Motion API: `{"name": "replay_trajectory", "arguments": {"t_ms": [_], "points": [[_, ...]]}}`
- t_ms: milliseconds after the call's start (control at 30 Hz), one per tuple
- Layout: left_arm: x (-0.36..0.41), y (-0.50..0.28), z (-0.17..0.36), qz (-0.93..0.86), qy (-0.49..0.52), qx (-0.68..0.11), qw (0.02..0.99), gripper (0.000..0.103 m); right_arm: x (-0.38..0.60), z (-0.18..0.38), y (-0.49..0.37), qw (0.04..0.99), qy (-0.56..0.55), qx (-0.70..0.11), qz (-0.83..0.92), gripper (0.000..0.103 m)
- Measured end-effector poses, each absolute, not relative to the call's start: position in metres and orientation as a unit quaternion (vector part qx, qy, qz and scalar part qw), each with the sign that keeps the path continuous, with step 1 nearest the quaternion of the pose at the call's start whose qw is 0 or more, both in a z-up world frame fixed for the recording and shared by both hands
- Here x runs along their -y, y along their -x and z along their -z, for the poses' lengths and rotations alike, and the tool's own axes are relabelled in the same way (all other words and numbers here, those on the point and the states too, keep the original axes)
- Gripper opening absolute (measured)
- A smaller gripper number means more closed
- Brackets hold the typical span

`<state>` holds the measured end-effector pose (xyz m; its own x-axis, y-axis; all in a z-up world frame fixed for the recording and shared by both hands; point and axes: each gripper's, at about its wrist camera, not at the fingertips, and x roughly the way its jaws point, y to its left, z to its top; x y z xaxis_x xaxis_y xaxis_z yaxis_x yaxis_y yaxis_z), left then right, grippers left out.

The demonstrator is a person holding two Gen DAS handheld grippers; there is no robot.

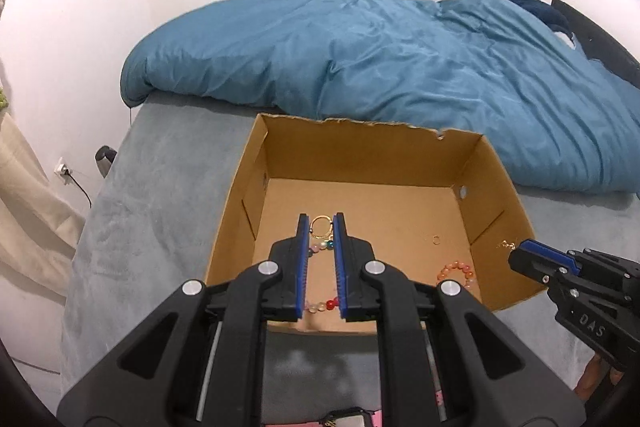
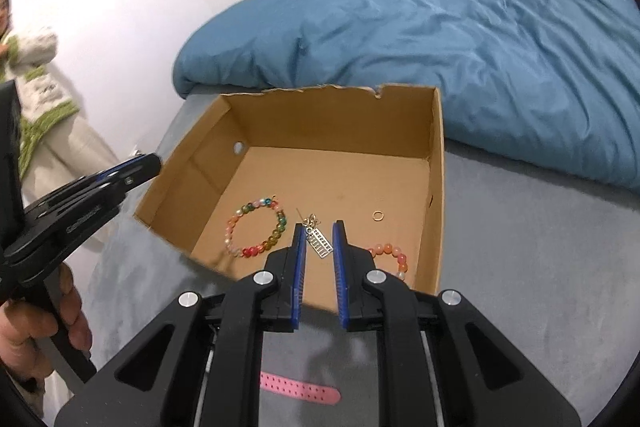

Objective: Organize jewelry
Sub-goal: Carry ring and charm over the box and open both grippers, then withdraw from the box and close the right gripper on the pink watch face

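While both grippers hang above the near edge of the cardboard box (image 2: 437,187) on the grey bedcover (image 2: 520,247), the jewelry lies on the box floor. The left gripper (image 1: 321,259) has its blue pads drawn nearly together with only a narrow gap, and nothing is pinched between them. The right gripper (image 2: 319,259) stands the same way, empty. Inside the box lie a multicoloured bead bracelet (image 2: 256,229), an orange bead bracelet (image 2: 390,255) near the right wall, a small gold ring (image 2: 378,215), and a silver charm (image 2: 318,241) on a gold loop. A pink strap (image 2: 300,387) lies on the bedcover outside the box, and a blue duvet (image 2: 440,39) is bunched behind.
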<state>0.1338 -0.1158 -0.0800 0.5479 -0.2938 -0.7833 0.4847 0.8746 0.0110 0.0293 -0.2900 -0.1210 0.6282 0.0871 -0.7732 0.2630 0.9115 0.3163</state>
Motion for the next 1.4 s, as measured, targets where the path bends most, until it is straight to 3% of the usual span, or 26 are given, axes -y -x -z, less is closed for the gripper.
{"name": "replay_trajectory", "arguments": {"t_ms": [100,167,200,367,600,700,933,1133,1167,1233,1333,1400], "points": [[0.115,-0.137,0.088,0.227,-0.123,-0.430,0.865,0.012,0.291,0.129,-0.038,0.873,-0.203,-0.440,0.056,0.016],[0.115,-0.140,0.094,0.231,-0.118,-0.447,0.856,0.062,0.292,0.133,-0.040,0.870,-0.203,-0.444,0.066,0.038],[0.112,-0.140,0.094,0.233,-0.107,-0.445,0.858,0.095,0.292,0.133,-0.039,0.872,-0.201,-0.441,0.071,0.048],[0.103,-0.120,0.079,0.245,-0.109,-0.390,0.881,0.095,0.287,0.130,-0.032,0.880,-0.192,-0.431,0.058,0.049],[0.059,-0.088,0.076,0.217,-0.092,-0.386,0.892,0.095,0.258,0.122,0.006,0.895,-0.158,-0.416,0.027,0.049],[0.029,-0.065,0.086,0.199,-0.097,-0.401,0.889,0.095,0.236,0.130,0.028,0.891,-0.140,-0.431,0.005,0.057],[-0.030,-0.014,0.128,0.164,-0.116,-0.472,0.859,0.095,0.164,0.175,0.044,0.852,-0.047,-0.512,-0.099,0.058],[-0.053,0.005,0.148,0.146,-0.109,-0.505,0.844,0.095,0.128,0.187,0.019,0.842,0.002,-0.519,-0.145,0.057],[-0.055,0.006,0.148,0.145,-0.108,-0.505,0.844,0.095,0.125,0.188,0.014,0.843,0.002,-0.518,-0.144,0.056],[-0.059,0.009,0.148,0.145,-0.105,-0.503,0.845,0.095,0.120,0.192,0.005,0.840,-0.011,-0.524,-0.142,0.032],[-0.065,0.014,0.148,0.147,-0.100,-0.501,0.847,0.095,0.115,0.198,-0.001,0.838,-0.037,-0.528,-0.136,0.024],[-0.064,0.015,0.147,0.148,-0.097,-0.500,0.848,0.095,0.111,0.201,-0.003,0.837,-0.045,-0.529,-0.131,0.024]]}}
